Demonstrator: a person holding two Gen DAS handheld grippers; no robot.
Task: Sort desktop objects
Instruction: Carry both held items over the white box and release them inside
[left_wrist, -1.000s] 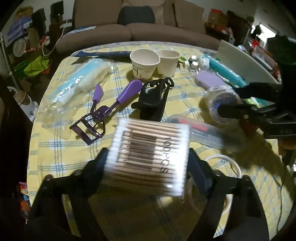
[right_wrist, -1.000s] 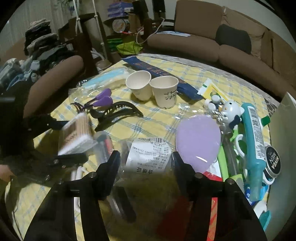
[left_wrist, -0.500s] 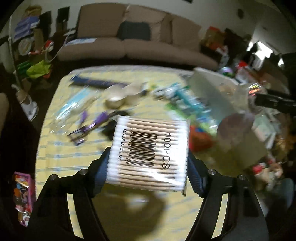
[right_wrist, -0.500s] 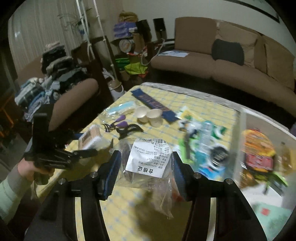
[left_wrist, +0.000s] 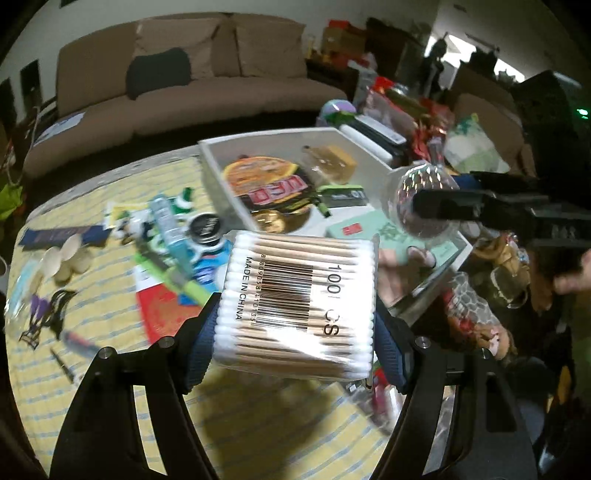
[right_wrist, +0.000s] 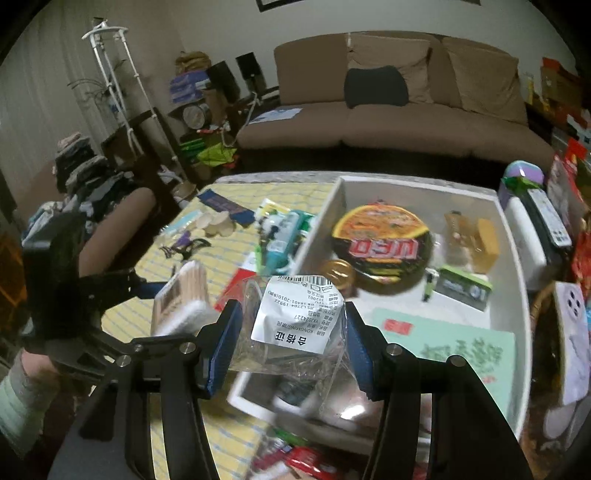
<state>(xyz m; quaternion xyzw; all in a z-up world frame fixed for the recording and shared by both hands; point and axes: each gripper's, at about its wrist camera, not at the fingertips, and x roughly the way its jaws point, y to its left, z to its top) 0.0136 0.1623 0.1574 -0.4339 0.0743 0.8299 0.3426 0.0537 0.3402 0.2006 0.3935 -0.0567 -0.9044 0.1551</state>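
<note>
Left wrist view: left gripper (left_wrist: 299, 328) fingers clamp cotton swab pack (left_wrist: 301, 302), sticks crosswise, above tabletop's right edge; white bin (left_wrist: 218, 173) ahead-right. Right gripper (right_wrist: 291, 347) fingers pinch clear packet (right_wrist: 295, 332) over bin's near corner, nearer.

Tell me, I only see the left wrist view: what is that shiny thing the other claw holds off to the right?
Observer: A crumpled clear plastic bag with a white printed label, clamped in the right gripper.
Operator: Is it over the white box?
Observer: Yes, it hangs above the near corner of the white box.
Operator: Who is holding my claw?
Observer: A left hand in a pale green sleeve grips the handle behind the cotton swab pack.
</note>
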